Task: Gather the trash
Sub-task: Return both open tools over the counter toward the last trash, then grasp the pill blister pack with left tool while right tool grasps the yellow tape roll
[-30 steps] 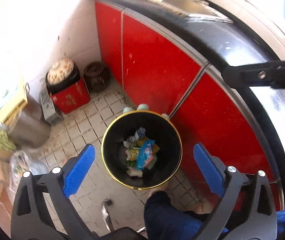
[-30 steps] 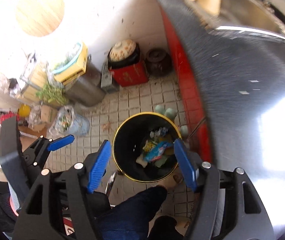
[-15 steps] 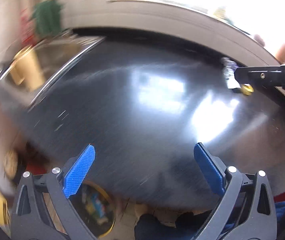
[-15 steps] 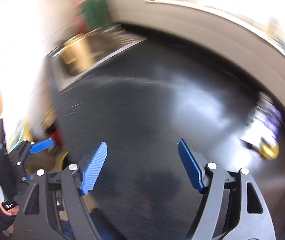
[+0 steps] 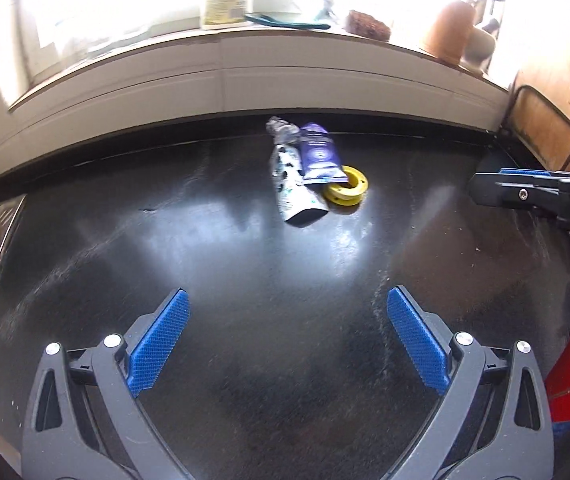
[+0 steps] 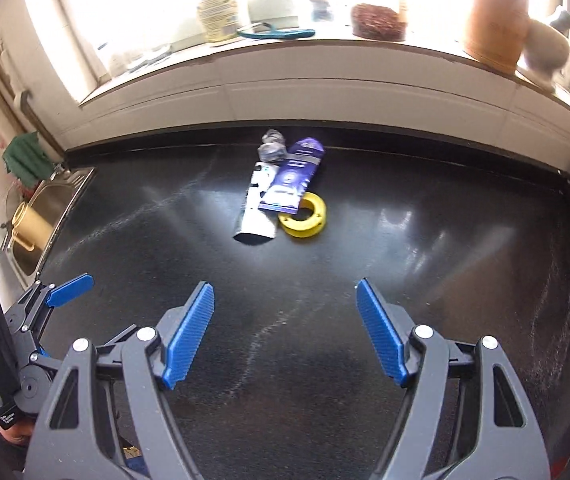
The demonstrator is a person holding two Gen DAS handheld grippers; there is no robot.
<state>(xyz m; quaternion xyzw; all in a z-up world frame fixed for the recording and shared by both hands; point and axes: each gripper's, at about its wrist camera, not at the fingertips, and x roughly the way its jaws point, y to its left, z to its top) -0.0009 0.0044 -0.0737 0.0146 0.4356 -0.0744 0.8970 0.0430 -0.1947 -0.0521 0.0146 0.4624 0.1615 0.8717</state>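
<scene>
Fingers point(image 6: 189, 336) of the right gripper point(image 6: 285, 330) stand apart and empty; the left gripper point(image 5: 287, 340) likewise. Both hang over the black table point(image 6: 445, 280), well short of the trash: purple wrapper point(image 6: 293, 178), white wrapper point(image 6: 256, 210), yellow ring point(image 6: 305, 216). Current step: approach. Next move requires reaching forward to straddle one wrapper.

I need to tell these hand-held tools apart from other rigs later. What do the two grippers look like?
Both match: the left gripper and right gripper have dark grey, open-framed plastic fingers with silver screw heads and ribbed bright blue pads. From the right view, the left one's black body carries a small white label. A dark sleeve shows there.
</scene>
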